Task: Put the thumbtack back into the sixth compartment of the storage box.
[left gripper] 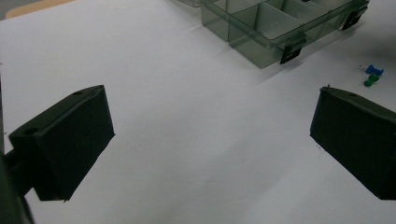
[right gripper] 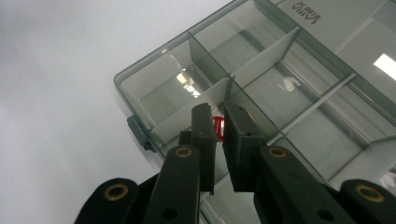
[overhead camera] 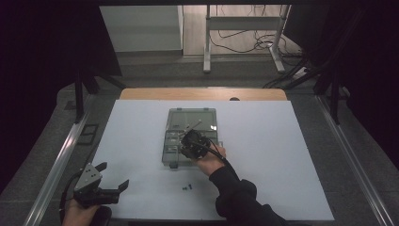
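My right gripper [right gripper: 218, 135] is pinched on a small red pin [right gripper: 217, 127], jaws nearly together with the pin showing in the slit between them. It hangs over the near compartments of the clear box [right gripper: 154, 70], just above a divider. I judge this the placing step: the pin is carried, not yet dropped. Next I need to centre over one cell, clear of the divider, dip a little and part the jaws. My left gripper [overhead camera: 111, 177] sits idle at the table's near left, jaws wide apart on nothing. A blue pin [left gripper: 374, 70] and a green pin [left gripper: 370, 81] lie on the table near the box's front, waiting
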